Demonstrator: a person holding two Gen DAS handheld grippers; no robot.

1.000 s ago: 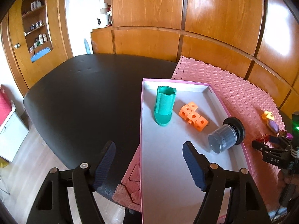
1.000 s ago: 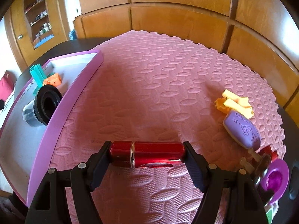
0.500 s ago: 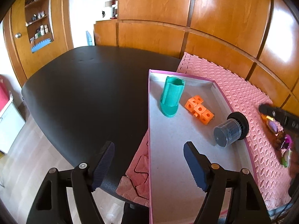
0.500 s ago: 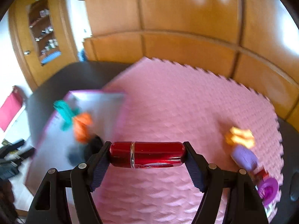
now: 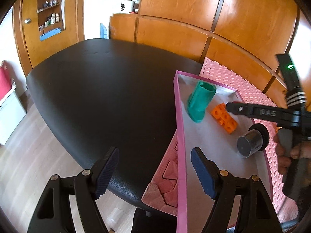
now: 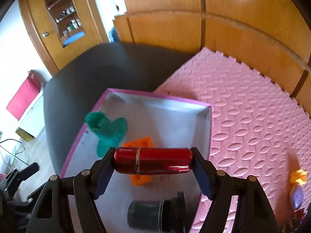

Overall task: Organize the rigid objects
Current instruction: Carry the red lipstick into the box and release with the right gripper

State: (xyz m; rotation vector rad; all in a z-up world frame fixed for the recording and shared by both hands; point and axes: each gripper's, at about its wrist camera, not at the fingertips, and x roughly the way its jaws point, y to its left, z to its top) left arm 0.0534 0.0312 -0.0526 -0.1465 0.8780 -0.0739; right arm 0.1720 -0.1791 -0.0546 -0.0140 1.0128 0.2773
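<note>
Place: we take this for a home living room.
Walls: we see warm wood panelling [image 5: 194, 5] and a cabinet door with shelves [image 5: 51, 9] of small bottles.
Floor: pale laminate [image 5: 29, 155].
Worktop: black [image 5: 107, 87], carrying a pink foam puzzle mat [image 6: 252, 106].

Motion blurs the green piece [image 6: 106, 128]; red capsule [image 6: 153, 161] hides the orange blocks [image 6: 140, 155].

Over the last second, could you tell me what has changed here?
The right gripper, shut on the red capsule, carried it from above the pink mat to over the tray. The left gripper stayed open; the tray's green piece, orange blocks and dark cylinder stayed put.
</note>
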